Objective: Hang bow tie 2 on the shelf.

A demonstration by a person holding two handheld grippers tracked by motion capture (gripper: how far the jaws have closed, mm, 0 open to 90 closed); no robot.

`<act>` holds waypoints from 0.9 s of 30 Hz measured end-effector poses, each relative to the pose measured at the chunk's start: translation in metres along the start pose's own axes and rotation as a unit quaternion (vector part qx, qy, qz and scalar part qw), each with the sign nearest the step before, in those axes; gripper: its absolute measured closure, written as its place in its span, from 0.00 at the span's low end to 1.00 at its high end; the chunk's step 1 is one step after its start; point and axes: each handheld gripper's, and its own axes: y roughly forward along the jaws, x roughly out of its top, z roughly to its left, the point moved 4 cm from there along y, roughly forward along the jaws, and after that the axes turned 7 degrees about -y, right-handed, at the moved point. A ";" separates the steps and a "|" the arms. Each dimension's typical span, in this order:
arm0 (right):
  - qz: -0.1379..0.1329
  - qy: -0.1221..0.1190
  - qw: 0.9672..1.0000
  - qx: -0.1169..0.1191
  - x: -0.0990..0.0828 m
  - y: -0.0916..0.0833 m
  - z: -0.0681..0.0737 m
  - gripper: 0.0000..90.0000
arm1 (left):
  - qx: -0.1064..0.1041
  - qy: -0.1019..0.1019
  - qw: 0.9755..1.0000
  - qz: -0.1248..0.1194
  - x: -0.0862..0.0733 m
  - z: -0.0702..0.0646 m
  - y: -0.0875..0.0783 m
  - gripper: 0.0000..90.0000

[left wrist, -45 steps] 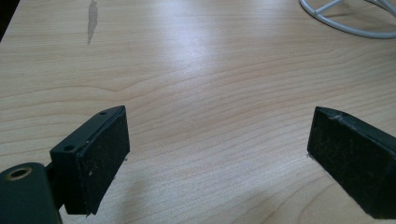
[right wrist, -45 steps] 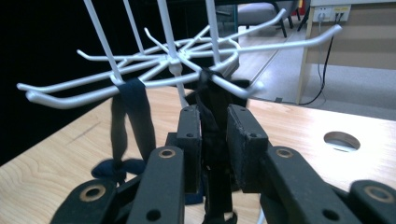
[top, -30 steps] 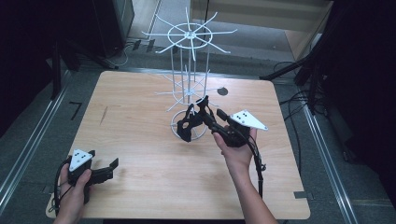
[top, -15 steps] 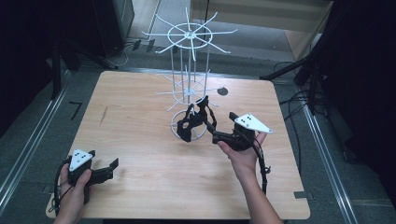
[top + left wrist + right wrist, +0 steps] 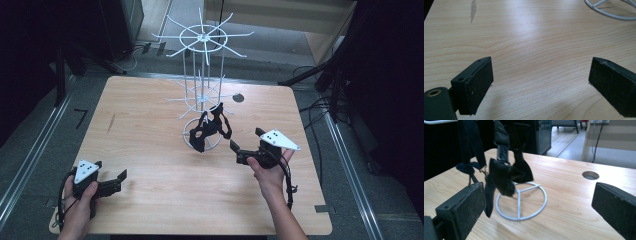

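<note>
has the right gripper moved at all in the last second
Yes. In the high view the right gripper has pulled back from the black bow ties on the white wire rack, toward the table's near edge, jaws open and empty.

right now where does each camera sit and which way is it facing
High view: above the person's side, looking forward and down on the table; both forearms, left gripper, right gripper.
Left gripper view: low along open jaws, over bare wood.
Right gripper view: along open jaws toward the black fabric.
Shared: both gripper views catch the white rack's base ring.
</note>
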 end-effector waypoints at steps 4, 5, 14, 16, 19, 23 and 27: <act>0.001 0.003 1.000 -0.006 -0.005 -0.007 -0.007 0.00 | 0.000 0.000 1.000 0.000 0.000 0.000 0.000 0.07; 0.001 0.002 1.000 -0.007 -0.006 -0.009 -0.008 0.00 | 0.000 0.000 1.000 -0.001 0.000 0.000 0.000 0.07; 0.012 0.011 1.000 -0.020 -0.023 -0.027 -0.026 0.00 | 0.000 0.000 1.000 0.001 0.000 0.000 0.000 0.07; 0.016 0.010 0.999 -0.026 -0.028 -0.031 -0.031 0.00 | 0.001 0.000 1.000 0.001 0.000 0.000 0.000 0.07; 0.020 0.011 0.999 -0.033 -0.034 -0.036 -0.037 0.00 | 0.002 0.000 1.000 0.001 0.000 0.000 0.000 0.07; 0.025 0.016 0.999 -0.043 -0.042 -0.041 -0.044 0.00 | 0.002 0.000 1.000 0.000 0.000 0.000 0.000 0.07; 0.038 0.019 0.998 -0.048 -0.052 -0.045 -0.049 0.00 | 0.003 0.000 1.000 0.000 0.000 0.000 -0.001 0.07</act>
